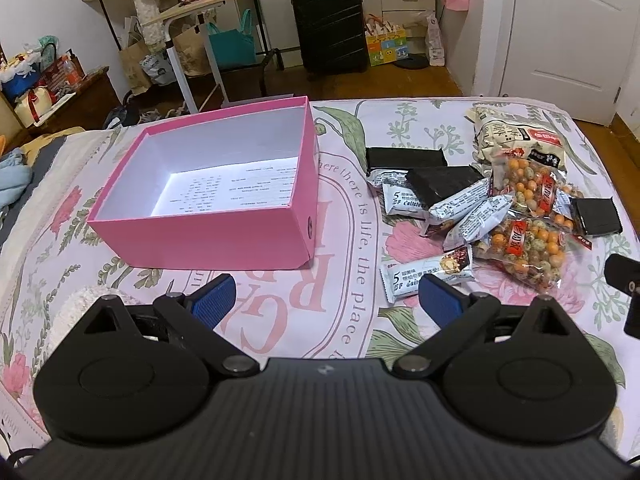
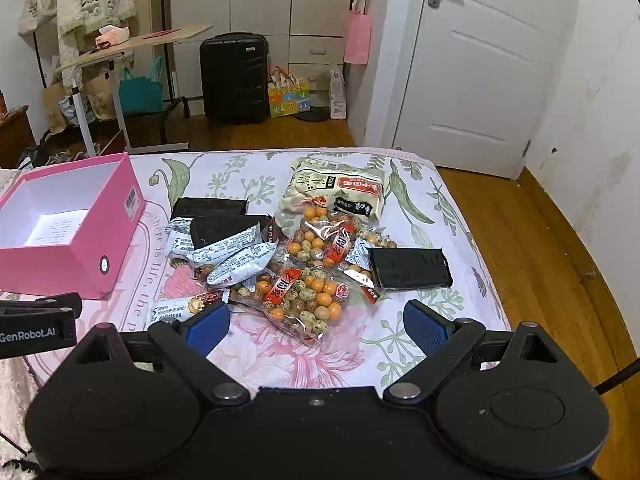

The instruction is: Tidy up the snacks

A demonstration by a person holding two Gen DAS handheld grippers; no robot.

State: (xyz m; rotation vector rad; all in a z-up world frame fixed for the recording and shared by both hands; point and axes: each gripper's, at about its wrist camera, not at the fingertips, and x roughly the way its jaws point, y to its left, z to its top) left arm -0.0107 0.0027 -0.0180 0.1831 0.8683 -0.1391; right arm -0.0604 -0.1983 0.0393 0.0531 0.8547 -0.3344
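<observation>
Both jaws stood apart, gripping nothing: left gripper (image 1: 326, 296) hovered near the pink box (image 1: 208, 236), right gripper (image 2: 316, 322) just short of the snack pile (image 2: 296, 248). Pile lay on the floral bedsheet (image 2: 400, 344), right of the box, apart from it. Box held only a printed sheet.

Far wall: a black suitcase (image 2: 234, 77) stands upright before white cabinets (image 2: 260, 4), a tilted rolling side table (image 2: 132, 46) to its left. On the right, a white door (image 2: 492, 68), closed. Wooden floor (image 2: 560, 264) runs alongside the floral-sheeted bed (image 2: 452, 216).
</observation>
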